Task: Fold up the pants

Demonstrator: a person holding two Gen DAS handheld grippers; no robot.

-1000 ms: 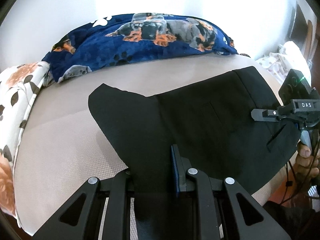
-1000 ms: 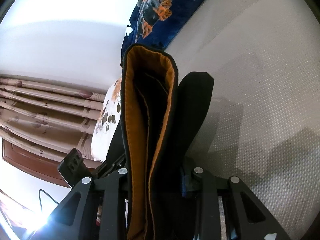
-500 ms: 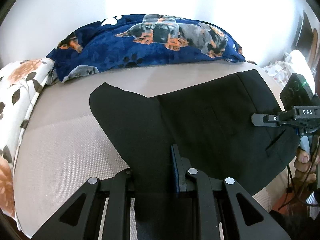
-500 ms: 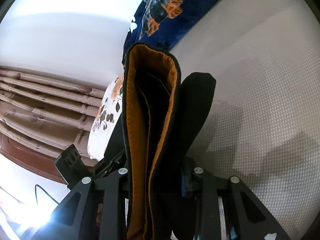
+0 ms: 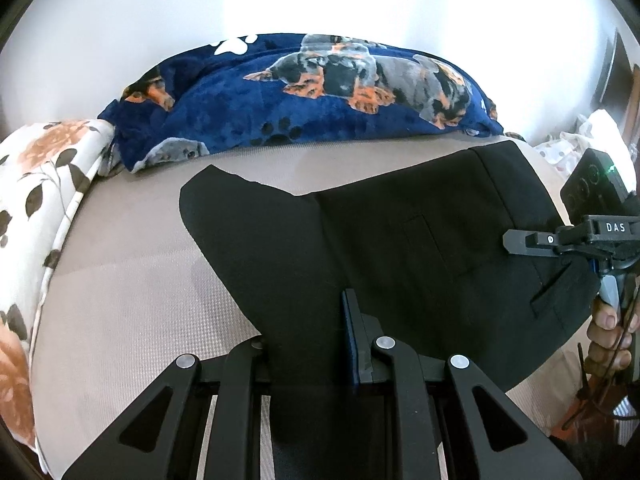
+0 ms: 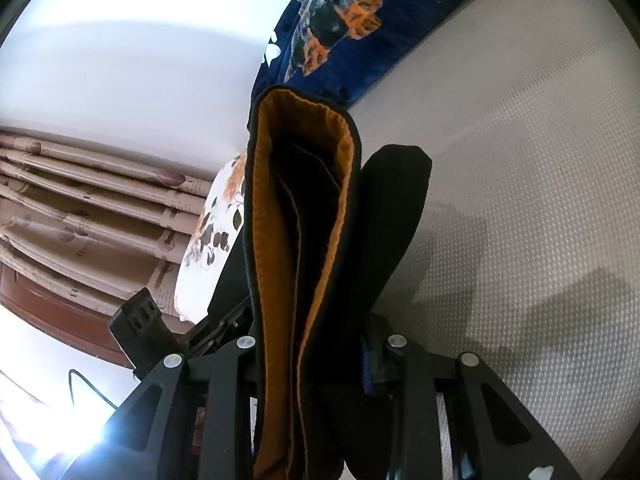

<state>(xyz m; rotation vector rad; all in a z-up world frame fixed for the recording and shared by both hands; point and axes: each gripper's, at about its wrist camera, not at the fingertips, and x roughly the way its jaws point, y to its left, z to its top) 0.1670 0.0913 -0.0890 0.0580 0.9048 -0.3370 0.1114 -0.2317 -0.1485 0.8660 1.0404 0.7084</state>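
Left wrist view: your left hand-held gripper (image 5: 308,340) sits at the bottom centre of the frame, clenched on a fold of the black pants (image 5: 400,248). The pants spread flat across the centre and right of the frame on the beige bed (image 5: 132,280). One pointed flap of the fabric reaches toward the upper left. A pocket slit (image 5: 550,286) shows near the right edge of the fabric.

Your right hand-held gripper (image 5: 520,238) enters from the right edge of this frame, touching the right edge of the pants. Your right hand (image 5: 608,340) grasps its handle at the lower right.

A blue dog-print blanket (image 5: 304,96) lies across the upper centre, beyond the pants and apart from them. A floral pillow (image 5: 44,176) occupies the left edge.

Right wrist view: your right hand-held gripper (image 6: 316,344) is clenched on the waistband (image 6: 304,216) of the pants. The waistband stands upright through the centre of the frame, with its orange lining facing the camera. The beige bed (image 6: 520,160) fills the right half. A curtain (image 6: 80,208) hangs at the left. The left hand-held gripper's body (image 6: 140,324) is visible at the lower left.
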